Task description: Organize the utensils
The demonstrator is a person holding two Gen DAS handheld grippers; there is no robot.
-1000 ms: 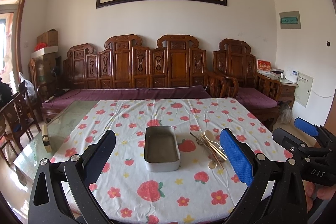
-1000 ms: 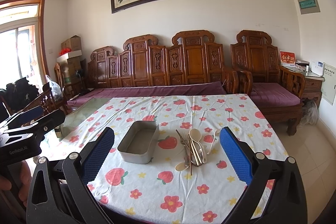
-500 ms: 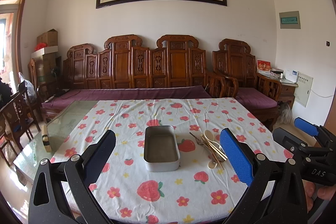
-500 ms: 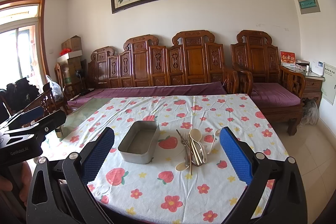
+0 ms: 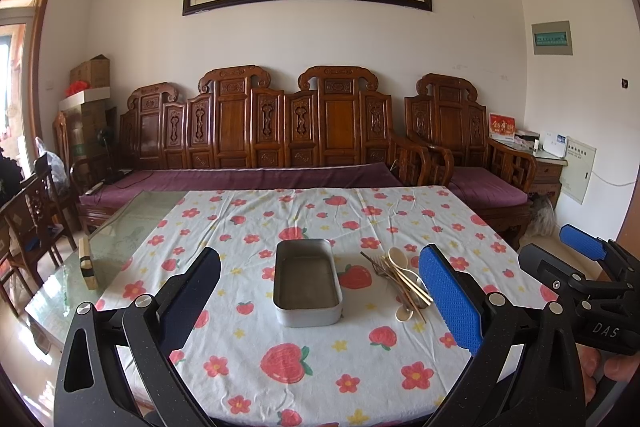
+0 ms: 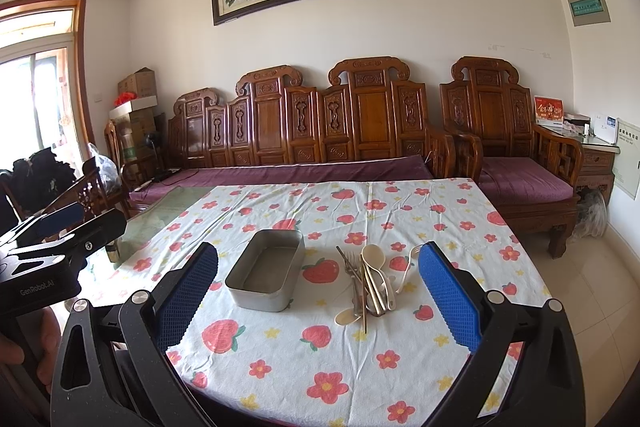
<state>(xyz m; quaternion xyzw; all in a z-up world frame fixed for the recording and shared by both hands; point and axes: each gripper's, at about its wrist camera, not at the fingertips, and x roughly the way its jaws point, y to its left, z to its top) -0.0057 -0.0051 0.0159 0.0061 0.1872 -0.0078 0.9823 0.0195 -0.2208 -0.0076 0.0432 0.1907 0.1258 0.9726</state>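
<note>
Left gripper [image 5: 320, 301]: jaws spread wide, nothing between the blue pads, held level and pointing forward. Right gripper [image 6: 318, 297]: jaws likewise spread wide and empty, level, beside the left one. A hand [image 6: 24, 343] grips the left gripper's handle; fingers [image 5: 610, 371] wrap the right gripper's handle.
</note>
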